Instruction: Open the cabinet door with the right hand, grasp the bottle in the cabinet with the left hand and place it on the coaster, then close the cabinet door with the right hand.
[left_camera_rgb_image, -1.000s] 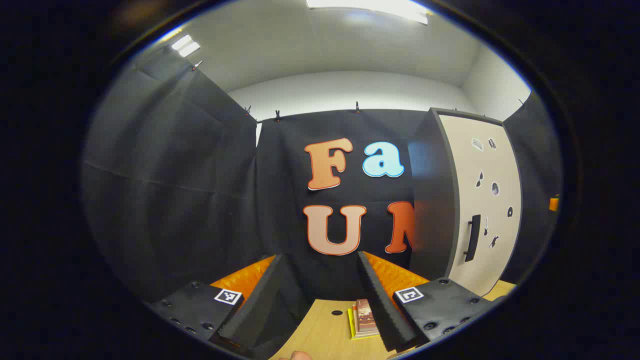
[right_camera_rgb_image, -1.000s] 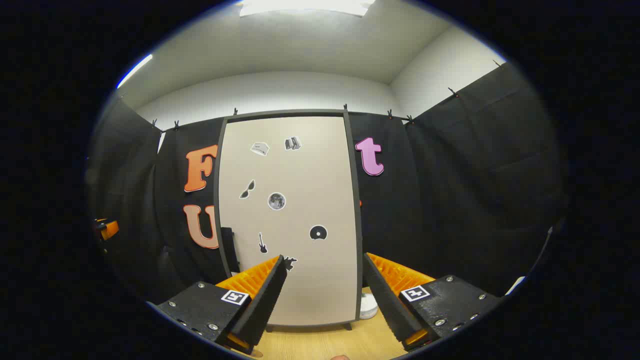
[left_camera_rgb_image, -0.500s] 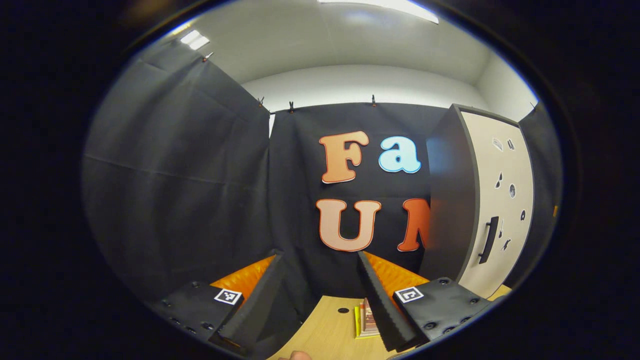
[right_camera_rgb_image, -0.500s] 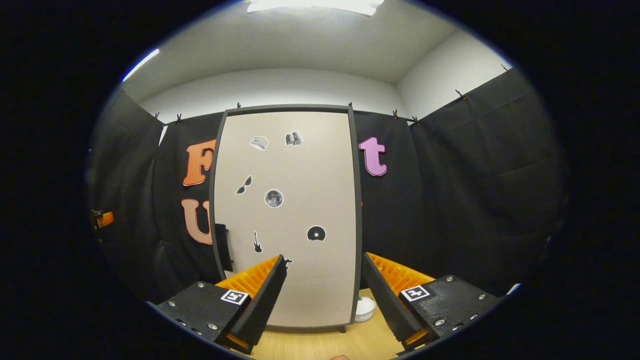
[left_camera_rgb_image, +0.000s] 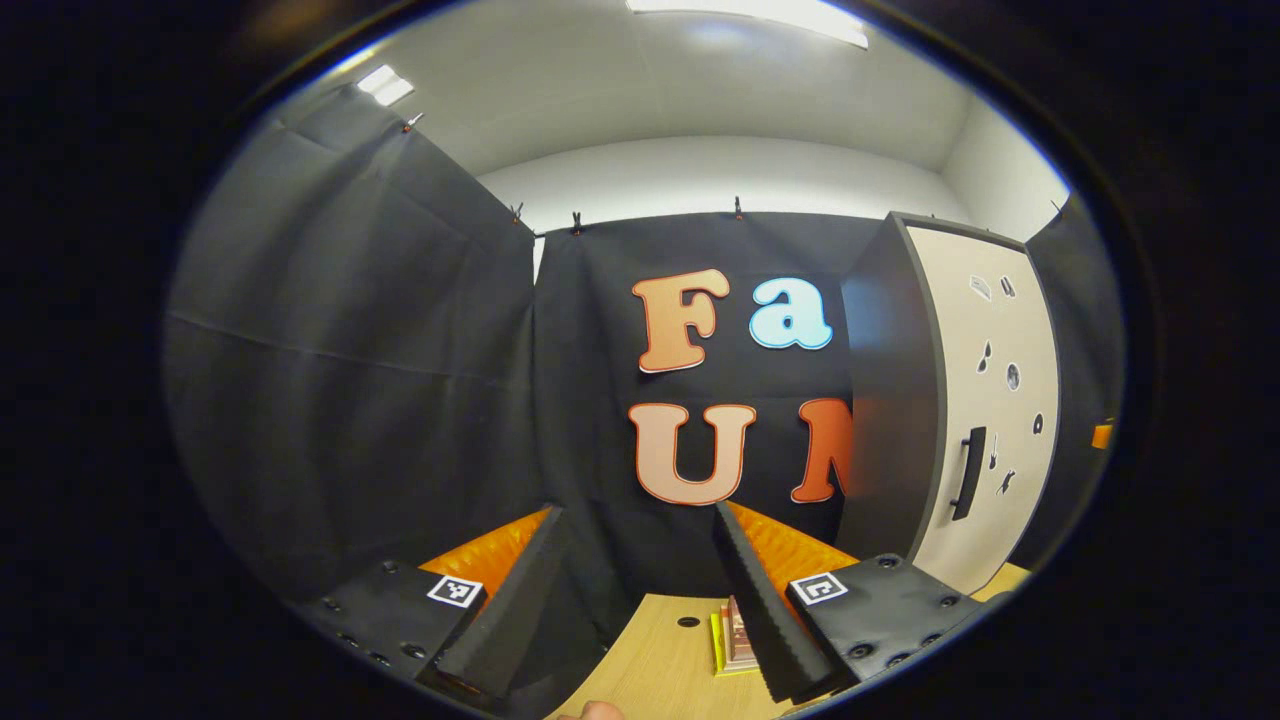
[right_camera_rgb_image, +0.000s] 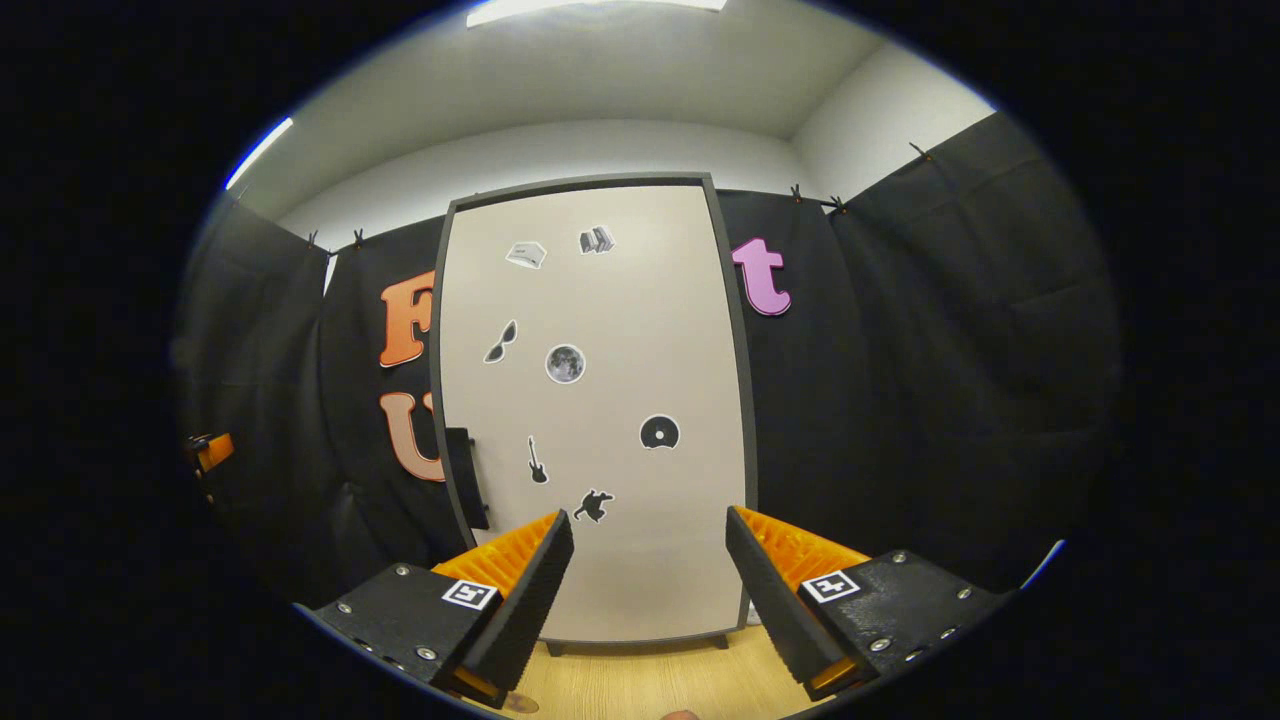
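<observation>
cabinet door shut, handle waiting

my right gripper (right_camera_rgb_image: 648, 590) has its fingers apart, holding nothing, facing the cabinet door (right_camera_rgb_image: 600, 400) at the centre of the right gripper view. the door stands tall, long axis upright, closed. its dark handle (right_camera_rgb_image: 467, 478) runs vertically along the door's left edge, lower left of the panel; i judge that stiff bar the place to grip, and the door light but hinged, swinging from the far side. my left gripper (left_camera_rgb_image: 640, 600) also has its fingers apart over the worktop (left_camera_rgb_image: 660, 660), beside some books (left_camera_rgb_image: 735, 640).
</observation>
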